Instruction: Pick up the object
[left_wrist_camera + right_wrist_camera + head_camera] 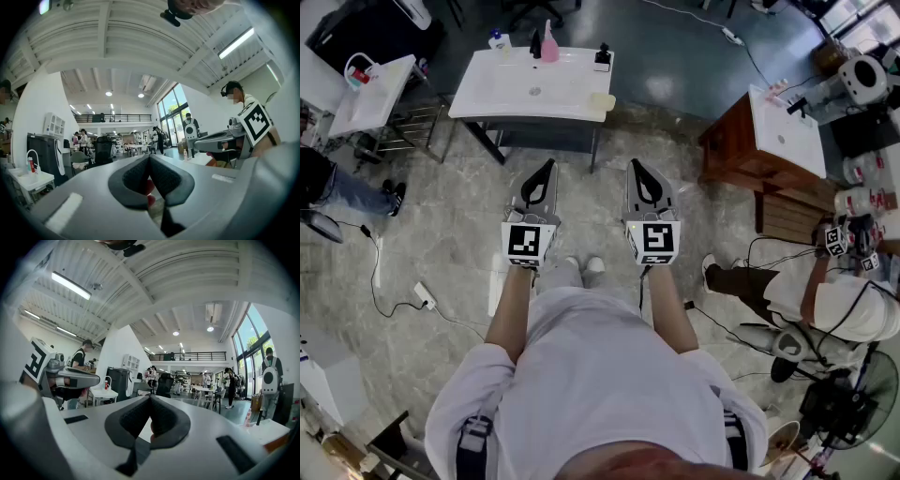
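A white basin table [516, 94] stands ahead of me on the floor. On its far edge are a pink bottle [549, 42], a white bottle [498, 40], a dark bottle [535, 44] and a black item [603, 58]. A pale pad [602, 101] lies at its near right corner. My left gripper [547, 165] and right gripper [635, 166] are held side by side at waist height, short of the table, pointing at it. Both are shut with nothing between the pads, as the left gripper view [149, 157] and right gripper view [150, 398] show.
A wooden cabinet with a white basin [778, 131] stands at the right, a second white basin stand [370, 94] at the far left. A person [825, 300] crouches at the right among cables and a fan [853, 394]. A power strip [425, 296] lies on the floor at the left.
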Available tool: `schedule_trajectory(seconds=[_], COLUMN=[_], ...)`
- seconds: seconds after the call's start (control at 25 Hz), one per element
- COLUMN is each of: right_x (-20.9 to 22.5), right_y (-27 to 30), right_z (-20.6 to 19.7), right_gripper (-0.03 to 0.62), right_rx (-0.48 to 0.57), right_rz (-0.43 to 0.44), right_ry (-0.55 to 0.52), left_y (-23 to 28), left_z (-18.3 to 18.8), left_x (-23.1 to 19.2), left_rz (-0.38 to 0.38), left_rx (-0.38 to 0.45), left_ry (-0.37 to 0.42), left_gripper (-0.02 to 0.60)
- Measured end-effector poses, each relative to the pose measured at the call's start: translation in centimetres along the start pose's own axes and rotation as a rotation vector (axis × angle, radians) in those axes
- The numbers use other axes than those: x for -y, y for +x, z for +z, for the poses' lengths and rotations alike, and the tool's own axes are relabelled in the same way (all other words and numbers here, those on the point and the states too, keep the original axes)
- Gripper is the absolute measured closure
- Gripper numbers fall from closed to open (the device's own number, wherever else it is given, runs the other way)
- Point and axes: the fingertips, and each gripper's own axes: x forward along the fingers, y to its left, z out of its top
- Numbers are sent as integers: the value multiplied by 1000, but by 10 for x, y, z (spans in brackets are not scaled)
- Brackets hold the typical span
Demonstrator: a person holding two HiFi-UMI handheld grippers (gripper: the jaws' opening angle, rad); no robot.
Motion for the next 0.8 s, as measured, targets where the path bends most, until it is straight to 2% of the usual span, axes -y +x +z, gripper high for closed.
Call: schedule_trajectory(seconds=[0.16,0.44,0.8], right_x=[16,21,22], right_y=[-6,-3,-1], right_z=[6,9,-5], right_gripper=[594,592,592], right_rx=[6,22,9], right_rz=[0,-1,36], right_ry=[-16,2,46], left_y=[12,18,16], left_z=[6,6,-1], left_x=[18,25,16], left_rz=[-14,-29,20], left_rx=[13,8,-23], left_ry=[-17,-9,-35], left_gripper=[581,581,581])
